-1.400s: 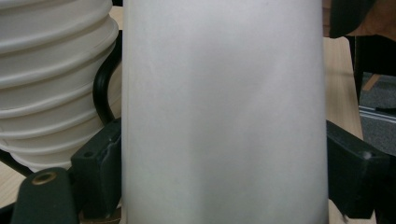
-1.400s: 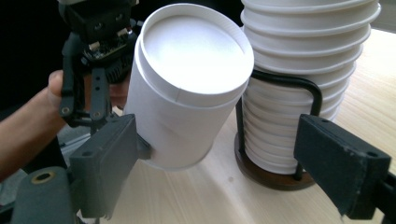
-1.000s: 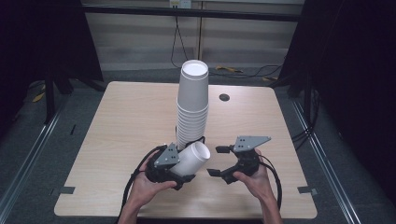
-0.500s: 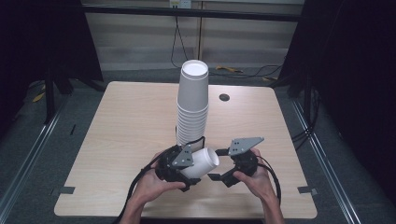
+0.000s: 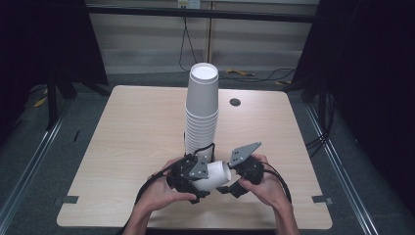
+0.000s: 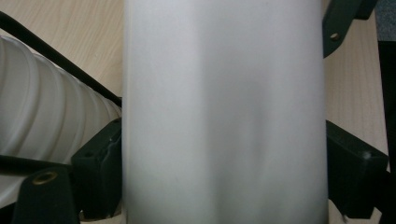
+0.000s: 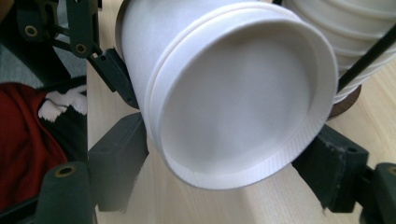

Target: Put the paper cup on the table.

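Note:
A white paper cup (image 5: 216,173) lies sideways above the table's near edge, with my left gripper (image 5: 204,177) shut on its wall. In the left gripper view the cup (image 6: 224,112) stands squeezed between the two black jaws of that gripper (image 6: 224,182). Its closed base (image 7: 233,93) faces my right gripper (image 7: 229,158), whose jaws stand wide on either side of the base; a double rim line shows there. In the high view the right gripper (image 5: 231,179) meets the cup's end. The left gripper (image 7: 93,51) holds the cup farther back.
A tall stack of white cups (image 5: 201,112) stands just behind both hands on the wooden table (image 5: 122,147), also close at hand as the stack (image 6: 42,102) and the stack (image 7: 345,37). A dark round hole (image 5: 235,102) sits at the back right. Black cables trail around the hands.
The left hand has carried the cup to the right, bringing its base between the right gripper's jaws. The right hand has stayed in place.

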A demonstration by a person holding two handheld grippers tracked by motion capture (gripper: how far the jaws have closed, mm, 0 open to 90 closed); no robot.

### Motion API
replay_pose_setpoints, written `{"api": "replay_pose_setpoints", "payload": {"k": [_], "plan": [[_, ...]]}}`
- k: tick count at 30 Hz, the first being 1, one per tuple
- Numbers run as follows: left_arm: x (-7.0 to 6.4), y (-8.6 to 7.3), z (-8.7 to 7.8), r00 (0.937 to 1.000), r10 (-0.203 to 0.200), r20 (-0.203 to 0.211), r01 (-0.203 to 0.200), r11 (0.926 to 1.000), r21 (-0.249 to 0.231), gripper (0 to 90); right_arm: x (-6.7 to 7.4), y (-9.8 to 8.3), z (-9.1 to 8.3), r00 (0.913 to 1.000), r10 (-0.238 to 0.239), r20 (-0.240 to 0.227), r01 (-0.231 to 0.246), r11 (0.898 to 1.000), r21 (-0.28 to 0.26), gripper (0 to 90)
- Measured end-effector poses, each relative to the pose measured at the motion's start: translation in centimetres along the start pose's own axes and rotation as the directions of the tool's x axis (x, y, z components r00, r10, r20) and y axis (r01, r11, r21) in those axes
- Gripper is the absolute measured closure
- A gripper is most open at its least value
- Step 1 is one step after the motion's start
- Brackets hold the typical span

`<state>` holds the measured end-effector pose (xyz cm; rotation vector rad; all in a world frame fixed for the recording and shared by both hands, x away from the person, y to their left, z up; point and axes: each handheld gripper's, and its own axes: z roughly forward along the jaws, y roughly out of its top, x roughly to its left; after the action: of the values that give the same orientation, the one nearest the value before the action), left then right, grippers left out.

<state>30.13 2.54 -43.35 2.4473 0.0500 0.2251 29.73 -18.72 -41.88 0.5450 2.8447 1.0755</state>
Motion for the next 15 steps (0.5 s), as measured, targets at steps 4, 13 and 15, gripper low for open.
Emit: {"api": "replay_pose_setpoints", "payload": {"k": [4,13,15], "plan": [[-0.09,-0.09,0.14,1.0000,-0.003,0.006,0.003,1.0000,0.009,14.9,-0.08,0.31,0.13,0.9996,-0.030,0.002,0.030,0.999,0.026,22.2],[-0.17,0.18,0.40,0.9997,0.024,0.009,-0.024,0.9991,0.036,14.9,-0.60,0.60,0.25,0.9985,-0.023,-0.049,0.024,0.999,0.028,17.8],[-0.25,0.20,0.39,0.9997,0.020,0.017,-0.021,0.9992,0.035,14.9,-0.63,0.87,0.20,0.9978,-0.032,-0.059,0.034,0.999,0.038,17.3]]}}
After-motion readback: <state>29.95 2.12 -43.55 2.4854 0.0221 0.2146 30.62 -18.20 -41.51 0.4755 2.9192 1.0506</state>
